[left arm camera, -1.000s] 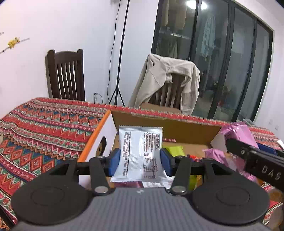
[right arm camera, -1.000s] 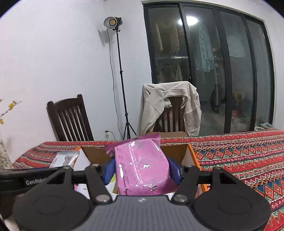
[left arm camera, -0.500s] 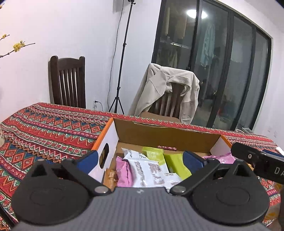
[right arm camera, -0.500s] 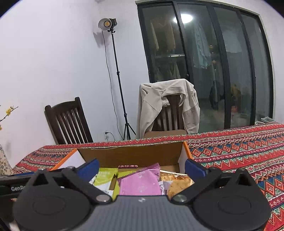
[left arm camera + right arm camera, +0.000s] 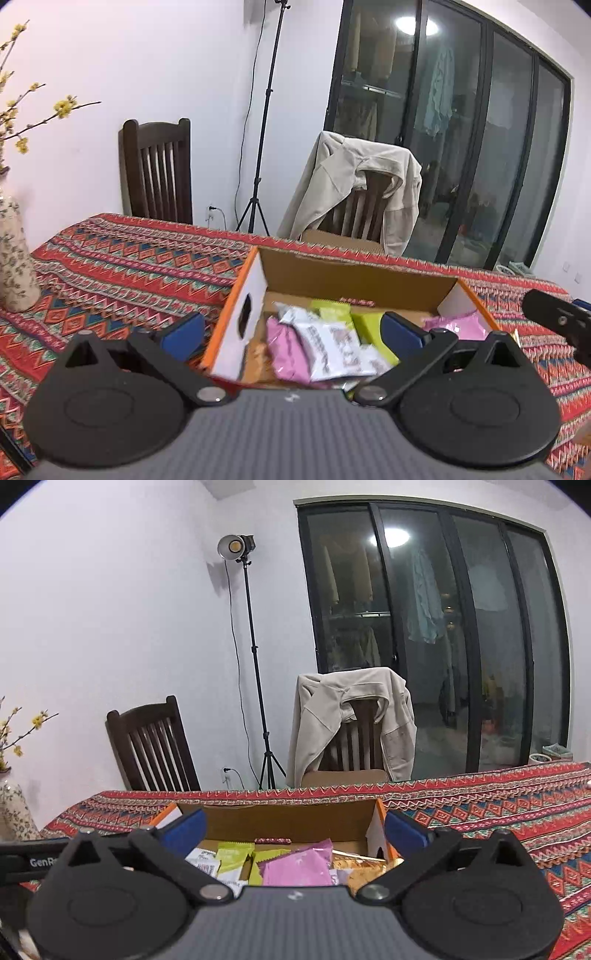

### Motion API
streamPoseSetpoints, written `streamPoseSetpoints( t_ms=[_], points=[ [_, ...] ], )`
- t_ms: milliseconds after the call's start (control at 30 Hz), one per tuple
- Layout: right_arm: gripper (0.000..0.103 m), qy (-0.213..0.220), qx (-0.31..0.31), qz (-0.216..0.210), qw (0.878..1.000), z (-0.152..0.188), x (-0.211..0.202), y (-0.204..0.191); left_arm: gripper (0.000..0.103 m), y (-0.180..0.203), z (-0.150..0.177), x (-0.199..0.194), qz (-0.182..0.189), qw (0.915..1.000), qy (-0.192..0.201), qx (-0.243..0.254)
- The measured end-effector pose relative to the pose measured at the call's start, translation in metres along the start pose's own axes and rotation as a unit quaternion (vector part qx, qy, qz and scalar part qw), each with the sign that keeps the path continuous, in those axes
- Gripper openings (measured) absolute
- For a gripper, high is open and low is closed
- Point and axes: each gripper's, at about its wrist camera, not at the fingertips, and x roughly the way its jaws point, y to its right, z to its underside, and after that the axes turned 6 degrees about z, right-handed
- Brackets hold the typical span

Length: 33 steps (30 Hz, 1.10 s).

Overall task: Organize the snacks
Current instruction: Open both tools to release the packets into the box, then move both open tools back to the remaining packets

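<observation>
An open cardboard box with an orange rim and white end walls sits on the patterned tablecloth and holds several snack packets. In the left wrist view a white printed packet lies on a pink packet, with green packets behind. My left gripper hangs open above the box's near left end, nothing between its blue pads. In the right wrist view my right gripper is open too, above a pink packet, a green packet and an orange-brown packet in the box.
A flowered vase with yellow-blossom twigs stands on the table at the left. Behind the table are a dark wooden chair, a chair draped with a beige jacket, a light stand and dark glass doors. The right gripper's arm reaches in from the right edge.
Both grippers opened and let go: the white packet from the left and the pink packet from the right now lie in the box. Both grippers have drawn back and risen.
</observation>
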Motion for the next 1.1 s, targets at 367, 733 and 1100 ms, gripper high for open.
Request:
streamPoseSetpoints(
  t_ms=[367, 733, 1100],
  points=[
    [0.103, -0.041, -0.034, 0.006, 0.999, 0.032, -0.038, 0.009, 0.103, -0.019, 0.04, -0.027, 0.006, 0.9991, -0.038, 0.021],
    [0.103, -0.122, -0.05, 0.018, 0.991, 0.08, -0.028, 0.007, 0.103, -0.034, 0.069, -0.025, 0.017, 0.9988, -0.044, 0.012],
    [0.103, -0.169, -0.081, -0.008, 0.982, 0.096, 0.014, -0.034, 0.103, -0.052, 0.07, -0.024, 0.02, 0.9977, -0.06, -0.023]
  ],
)
